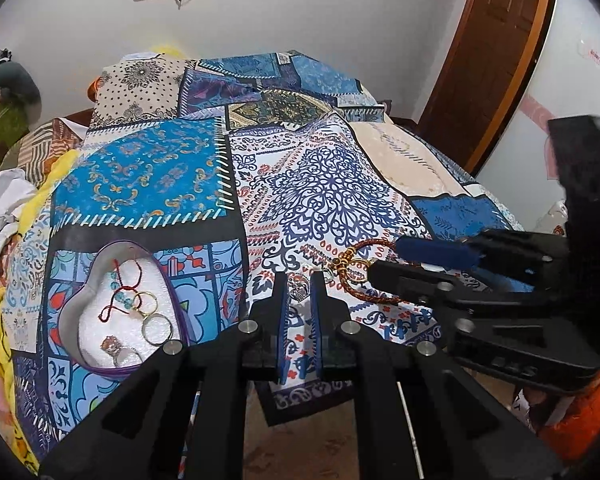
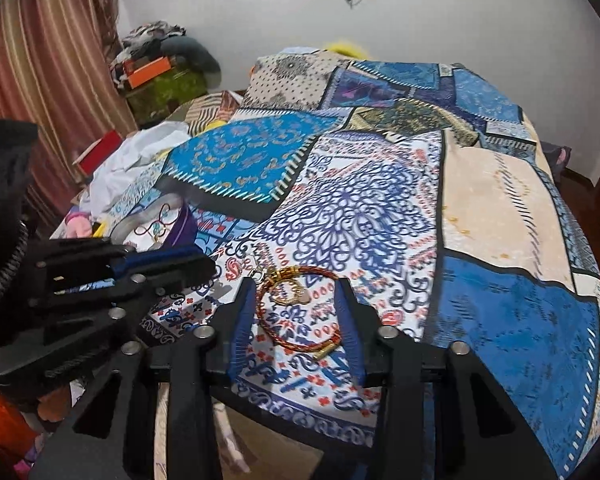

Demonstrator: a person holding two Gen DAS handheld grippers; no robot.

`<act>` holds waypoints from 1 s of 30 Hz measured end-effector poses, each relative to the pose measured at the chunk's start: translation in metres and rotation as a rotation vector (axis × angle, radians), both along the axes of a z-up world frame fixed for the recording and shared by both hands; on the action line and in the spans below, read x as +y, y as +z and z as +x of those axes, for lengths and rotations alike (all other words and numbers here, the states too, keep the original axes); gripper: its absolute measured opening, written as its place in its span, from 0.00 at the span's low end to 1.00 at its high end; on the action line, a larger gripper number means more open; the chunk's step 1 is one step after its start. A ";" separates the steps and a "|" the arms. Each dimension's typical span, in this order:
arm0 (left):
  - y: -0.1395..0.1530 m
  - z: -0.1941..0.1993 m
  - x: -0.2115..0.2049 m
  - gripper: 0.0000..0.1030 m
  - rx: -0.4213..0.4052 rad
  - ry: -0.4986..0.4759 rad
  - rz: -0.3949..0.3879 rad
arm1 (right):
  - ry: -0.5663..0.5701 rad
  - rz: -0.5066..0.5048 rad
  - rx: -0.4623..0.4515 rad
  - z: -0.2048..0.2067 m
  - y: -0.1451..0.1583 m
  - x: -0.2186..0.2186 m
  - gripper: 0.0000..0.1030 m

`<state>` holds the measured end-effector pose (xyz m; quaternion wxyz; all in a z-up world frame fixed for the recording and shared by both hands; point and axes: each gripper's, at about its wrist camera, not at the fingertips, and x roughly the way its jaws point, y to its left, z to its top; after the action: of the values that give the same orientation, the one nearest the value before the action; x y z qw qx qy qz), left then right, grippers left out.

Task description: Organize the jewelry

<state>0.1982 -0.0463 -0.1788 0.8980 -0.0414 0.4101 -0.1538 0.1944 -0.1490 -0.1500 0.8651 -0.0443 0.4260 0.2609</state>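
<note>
Small silver pendant (image 1: 299, 290) sat pinched between the pads of the left tongs (image 1: 300, 280), at the near edge of the patchwork bedspread (image 1: 332, 184), so that piece was already picked. Just right of it the braided red-and-gold bracelet (image 2: 296, 312) lay flat on the bedspread with a gold ring (image 2: 286, 294) inside its loop; the right tongs (image 2: 296, 300) straddled the bracelet, jaws part-open, pads on either side and not yet pressing as far as I could tell. Heart-shaped box (image 1: 120, 308) sat near left on the bed, lined with white foam and already holding a red cord bracelet, two plain rings and a stone ring. Step in hand looked like a double pick: left done, right closing in. Next move likely called for the right tongs to close on the braid without catching the loose ring, then carry both pieces left to the box.
</note>
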 end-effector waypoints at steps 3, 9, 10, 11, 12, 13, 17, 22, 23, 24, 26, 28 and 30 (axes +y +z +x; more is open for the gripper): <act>0.000 -0.001 0.002 0.09 -0.002 0.001 -0.005 | 0.008 -0.015 0.012 0.002 -0.005 0.004 0.25; 0.000 -0.002 0.002 0.09 -0.003 0.000 -0.011 | 0.019 -0.039 0.023 0.002 -0.011 0.007 0.25; 0.000 -0.002 0.003 0.09 -0.002 0.000 -0.012 | 0.018 -0.041 0.024 0.002 -0.012 0.007 0.25; 0.000 -0.003 0.003 0.09 -0.002 0.001 -0.015 | 0.019 -0.045 0.025 0.003 -0.013 0.007 0.25; 0.000 -0.003 0.003 0.09 -0.001 0.001 -0.017 | 0.021 -0.051 0.024 0.003 -0.014 0.008 0.25; 0.000 -0.003 0.002 0.09 0.002 0.001 -0.023 | 0.022 -0.053 0.023 0.003 -0.014 0.010 0.25; 0.000 -0.003 0.002 0.09 0.006 0.005 -0.029 | 0.016 -0.075 0.007 0.003 -0.016 0.012 0.16; 0.007 -0.008 0.005 0.09 -0.008 0.010 -0.029 | 0.013 -0.056 0.010 0.003 -0.015 0.010 0.10; 0.009 -0.008 0.005 0.09 -0.011 0.010 -0.028 | 0.009 -0.048 0.013 0.003 -0.015 0.009 0.09; 0.011 -0.009 0.005 0.09 -0.016 0.012 -0.027 | 0.005 -0.043 0.015 0.003 -0.014 0.009 0.08; 0.013 -0.011 0.006 0.09 -0.023 0.014 -0.026 | -0.003 -0.034 0.018 0.003 -0.014 0.007 0.08; 0.018 -0.014 0.007 0.09 -0.032 0.017 -0.026 | -0.016 -0.030 0.016 0.002 -0.012 0.004 0.08; 0.021 -0.016 0.008 0.09 -0.040 0.020 -0.026 | -0.024 -0.024 0.012 0.001 -0.009 0.003 0.08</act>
<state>0.1820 -0.0379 -0.1581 0.9070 -0.0542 0.3895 -0.1508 0.1955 -0.1459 -0.1595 0.8650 -0.0482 0.4347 0.2457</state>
